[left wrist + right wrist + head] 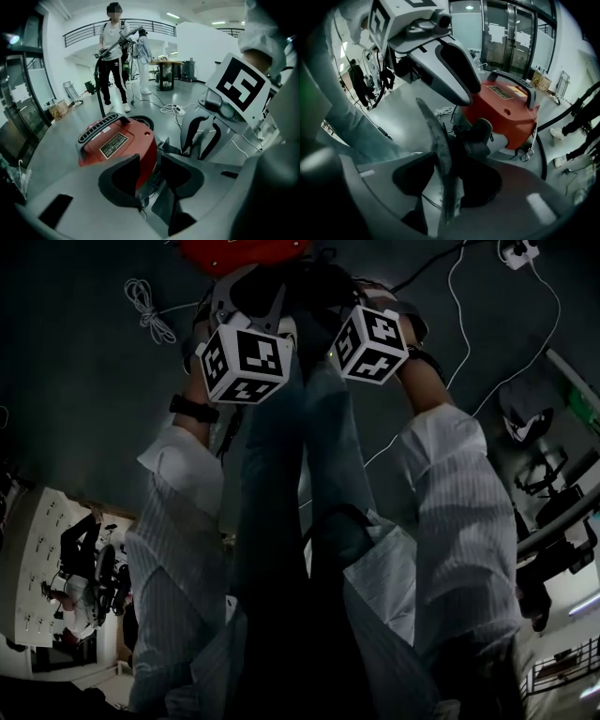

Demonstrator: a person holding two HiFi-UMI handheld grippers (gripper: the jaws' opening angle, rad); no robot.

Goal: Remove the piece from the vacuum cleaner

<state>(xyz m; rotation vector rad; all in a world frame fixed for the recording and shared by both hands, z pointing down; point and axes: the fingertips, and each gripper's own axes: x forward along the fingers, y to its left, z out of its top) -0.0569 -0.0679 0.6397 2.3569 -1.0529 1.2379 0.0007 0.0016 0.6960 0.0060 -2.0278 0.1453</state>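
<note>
The red vacuum cleaner (119, 140) stands on a grey floor (56, 154), directly ahead of both grippers. It has one black carry handle (511, 77) on top and one rating label (114, 144) on the shell. One black hose (541, 154) curves along the floor beside the body. One coiled white cable (150, 310) and one power strip (518, 249) lie on the floor, well apart from the work area. A bystander (112, 51) stands in the background holding a hose wand.

In the head view, both forearms, in striped sleeves (459, 484), reach forward and down past the operator's legs. The two hands are close together just short of the vacuum cleaner, and the two marker cubes (246, 357) sit side by side. A black wristband (192, 409) is on the left wrist.

Left gripper (150, 161): jaws apart, nothing clamped; the lower edge of the red shell shows through the gap.

Right gripper (445, 159): jaws closed on one thin, flat grey piece (436, 131). The piece stands edge-on between the pads, near the base of the vacuum cleaner. The left gripper's finger partly blocks the right gripper view of the shell.
</note>
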